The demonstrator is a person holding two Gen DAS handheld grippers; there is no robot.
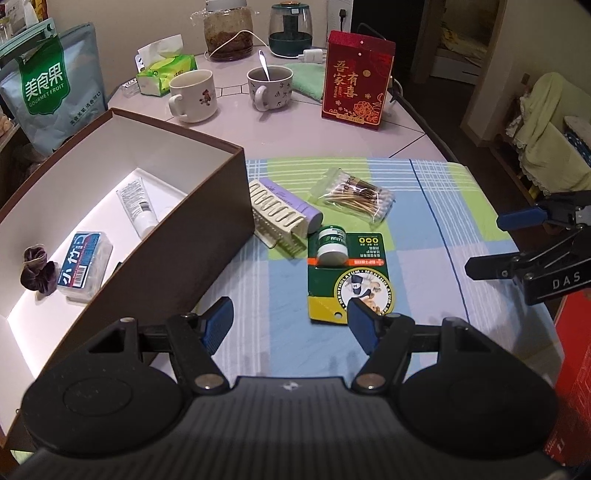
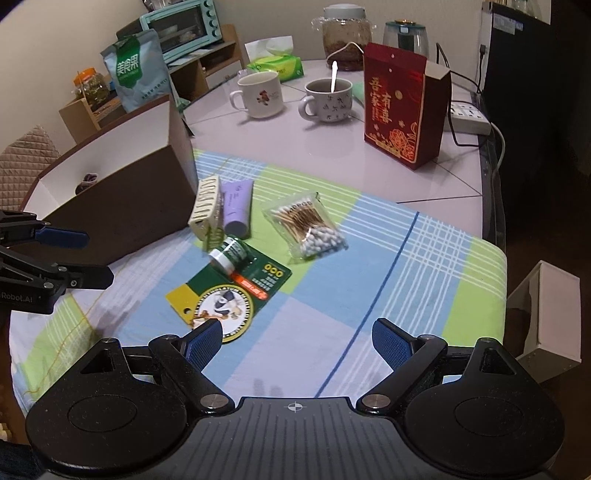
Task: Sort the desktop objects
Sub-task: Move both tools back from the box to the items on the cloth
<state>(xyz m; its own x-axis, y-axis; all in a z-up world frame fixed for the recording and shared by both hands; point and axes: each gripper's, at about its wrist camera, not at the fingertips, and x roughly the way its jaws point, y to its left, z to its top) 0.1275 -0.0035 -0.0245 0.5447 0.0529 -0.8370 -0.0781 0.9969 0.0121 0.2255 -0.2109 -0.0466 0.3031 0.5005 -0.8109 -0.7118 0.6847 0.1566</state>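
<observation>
On the checked cloth lie a green Mentholatum card with a small jar, a bag of cotton swabs, a purple tube and a cream hair claw. The brown box at left holds a white tube, a floss-pick case and a dark scrunchie. My left gripper is open, just short of the card. My right gripper hovers open over the cloth's near edge.
Behind the cloth stand two mugs, a red gift box, a tissue pack, a jar and a power strip. A snack bag stands behind the brown box. A white carton sits off the table's right edge.
</observation>
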